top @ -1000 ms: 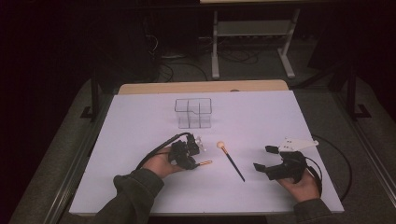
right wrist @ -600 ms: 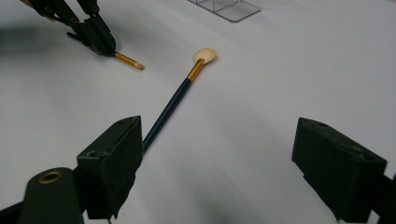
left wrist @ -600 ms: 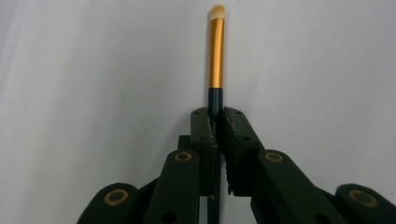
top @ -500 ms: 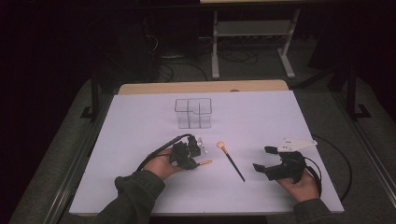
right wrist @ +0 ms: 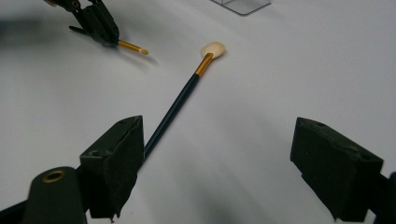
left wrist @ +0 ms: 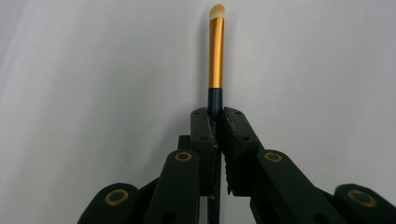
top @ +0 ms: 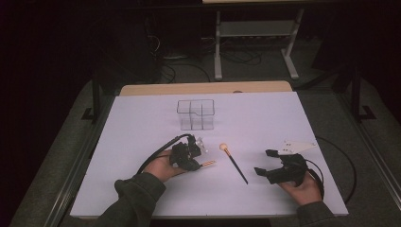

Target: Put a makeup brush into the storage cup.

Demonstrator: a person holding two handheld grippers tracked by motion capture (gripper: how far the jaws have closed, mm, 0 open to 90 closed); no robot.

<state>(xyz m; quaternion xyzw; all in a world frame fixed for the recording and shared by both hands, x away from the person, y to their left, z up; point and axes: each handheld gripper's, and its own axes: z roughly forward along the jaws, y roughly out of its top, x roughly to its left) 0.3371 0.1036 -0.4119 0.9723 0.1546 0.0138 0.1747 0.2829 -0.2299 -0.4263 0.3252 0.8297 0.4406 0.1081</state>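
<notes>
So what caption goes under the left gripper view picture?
Left tongs shut on a small gold-banded makeup brush, its tip pointing away over the white table.

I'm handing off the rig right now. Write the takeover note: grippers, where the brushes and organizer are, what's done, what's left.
Left gripper: shut on the small brush, clamped at its dark handle, gold ferrule and tip sticking out ahead, low over the table.
Right gripper: open, holding nothing, near the table's right side.
Long brush: lying loose on the table between the two grippers.
Clear organizer: farther back, near the middle; looks to have nothing in it.
Done: small brush gripped.
Left, probably: place it in the organizer, then pick up the long brush.
</notes>
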